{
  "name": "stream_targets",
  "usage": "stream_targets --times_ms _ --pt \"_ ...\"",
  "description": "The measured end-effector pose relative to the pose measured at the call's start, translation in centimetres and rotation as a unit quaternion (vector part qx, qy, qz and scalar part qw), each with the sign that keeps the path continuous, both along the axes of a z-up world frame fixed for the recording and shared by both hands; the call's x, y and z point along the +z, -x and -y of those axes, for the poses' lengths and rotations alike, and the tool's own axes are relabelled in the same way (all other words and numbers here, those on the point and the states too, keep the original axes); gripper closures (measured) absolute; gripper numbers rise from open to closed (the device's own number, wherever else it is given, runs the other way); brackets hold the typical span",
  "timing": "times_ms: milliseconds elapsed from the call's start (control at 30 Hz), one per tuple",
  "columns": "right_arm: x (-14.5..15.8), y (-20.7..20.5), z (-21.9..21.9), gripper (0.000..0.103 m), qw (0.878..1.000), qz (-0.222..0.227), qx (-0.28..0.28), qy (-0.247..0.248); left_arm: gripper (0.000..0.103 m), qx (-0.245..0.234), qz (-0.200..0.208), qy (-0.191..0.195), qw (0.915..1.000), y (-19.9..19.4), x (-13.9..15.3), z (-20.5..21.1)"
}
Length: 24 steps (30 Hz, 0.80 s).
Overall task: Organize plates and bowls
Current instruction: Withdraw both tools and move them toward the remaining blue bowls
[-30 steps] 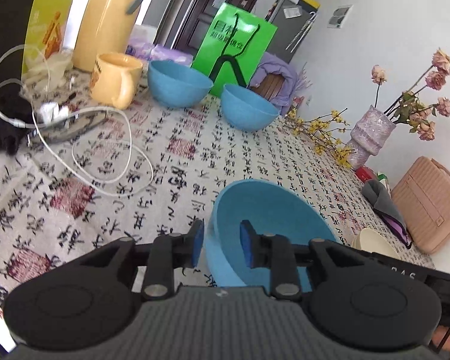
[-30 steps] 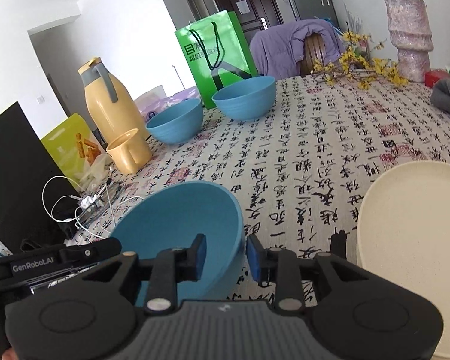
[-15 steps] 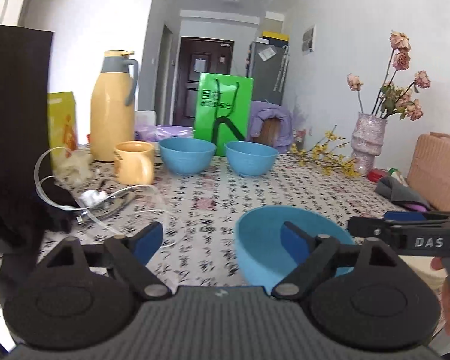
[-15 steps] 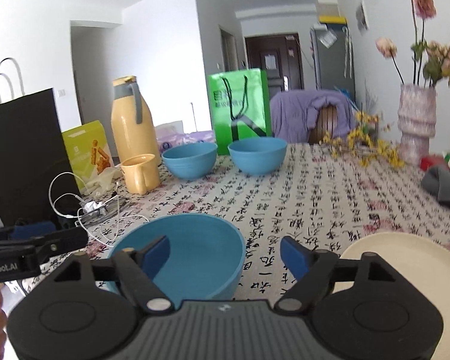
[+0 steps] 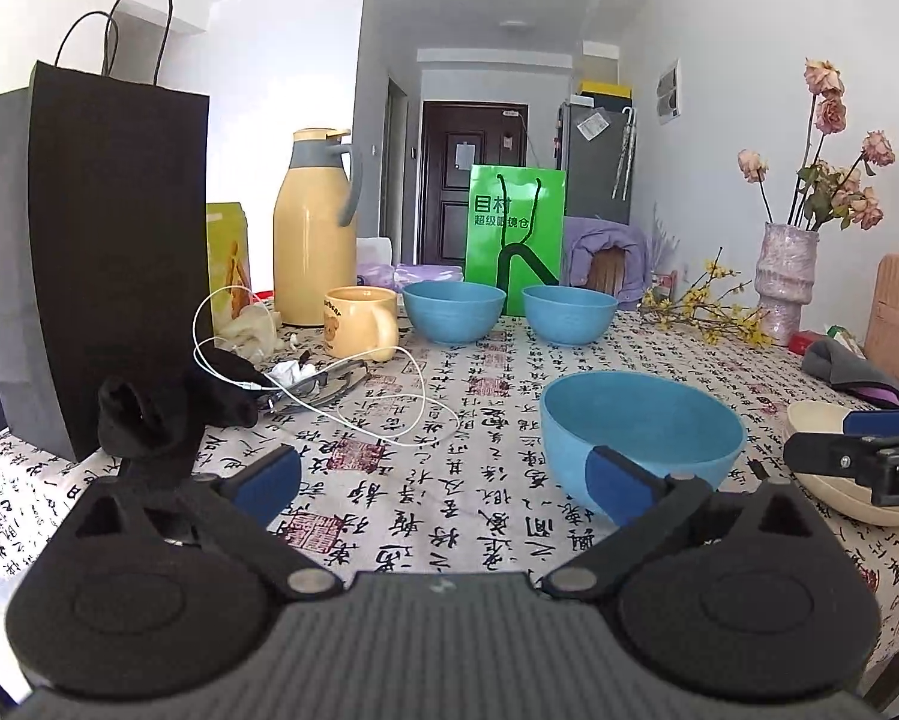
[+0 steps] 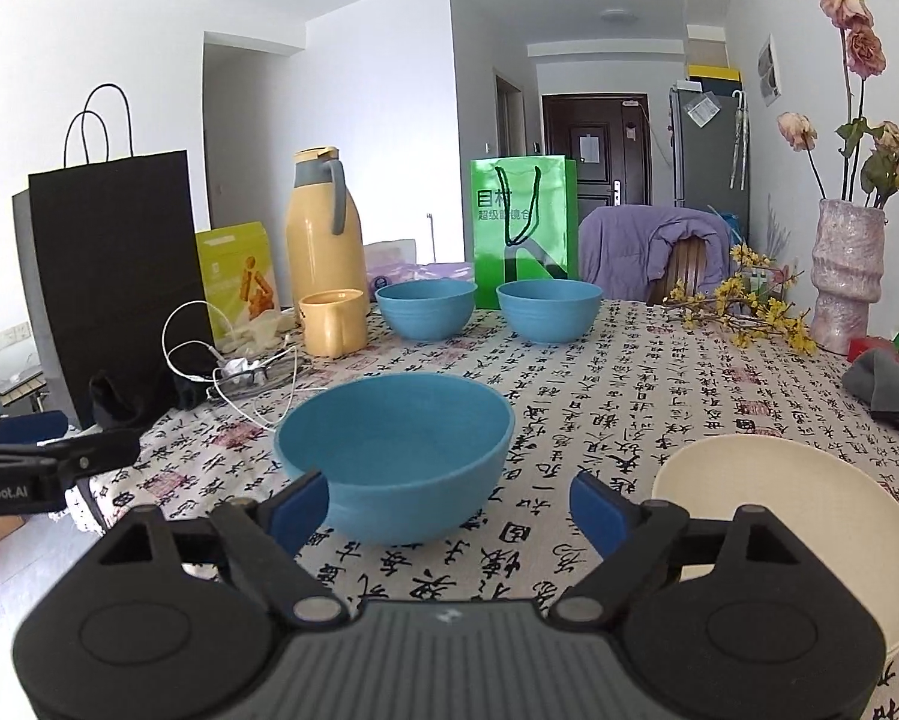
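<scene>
A large blue bowl (image 5: 641,432) (image 6: 398,450) stands upright on the patterned tablecloth near the front. Two smaller blue bowls (image 5: 454,311) (image 5: 569,315) stand side by side at the back, also in the right wrist view (image 6: 425,307) (image 6: 548,309). A cream plate (image 6: 791,534) (image 5: 833,462) lies right of the large bowl. My left gripper (image 5: 443,477) is open and empty, just in front and left of the large bowl. My right gripper (image 6: 449,501) is open and empty, with the bowl just beyond its fingers.
A black paper bag (image 5: 89,264), a yellow thermos (image 5: 314,228), a yellow mug (image 5: 359,330), white cables (image 5: 329,396) and a black cloth (image 5: 149,420) crowd the left. A green bag (image 5: 515,234) stands at the back. A vase (image 5: 788,282) and grey cloth (image 6: 881,384) sit right.
Both grippers went from nearly shut close to the large blue bowl to wide open. Both have drawn back and levelled out, and the bowl now rests free on the table.
</scene>
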State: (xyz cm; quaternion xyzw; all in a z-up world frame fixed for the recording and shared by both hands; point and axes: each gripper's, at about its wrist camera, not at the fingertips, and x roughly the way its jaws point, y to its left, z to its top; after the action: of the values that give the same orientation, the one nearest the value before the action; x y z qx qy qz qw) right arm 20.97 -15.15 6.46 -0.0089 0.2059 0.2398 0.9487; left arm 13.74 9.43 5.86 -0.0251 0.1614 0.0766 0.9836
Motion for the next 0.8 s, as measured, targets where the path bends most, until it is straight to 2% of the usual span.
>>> stream_targets --times_ms 200,500,700,800 --pt "0.5 0.2 0.2 0.016 1.000 0.007 0.003 -0.008 0.000 -0.003 0.011 -0.009 0.9999 -0.2 0.5 0.3" --pt "1.1 -1.4 0.6 0.016 1.000 0.003 0.006 -0.022 0.000 -0.016 -0.005 0.002 0.9999 -2.6 1.0 -0.8" --pt "4.4 -6.0 1.5 0.016 0.998 -0.050 0.010 -0.036 0.000 -0.039 -0.031 0.038 0.9980 -6.9 3.6 -3.6" --pt "6.4 -9.4 2.5 0.017 0.993 -0.091 0.027 -0.067 0.000 -0.050 -0.034 0.050 0.9969 -9.4 5.3 -5.6"
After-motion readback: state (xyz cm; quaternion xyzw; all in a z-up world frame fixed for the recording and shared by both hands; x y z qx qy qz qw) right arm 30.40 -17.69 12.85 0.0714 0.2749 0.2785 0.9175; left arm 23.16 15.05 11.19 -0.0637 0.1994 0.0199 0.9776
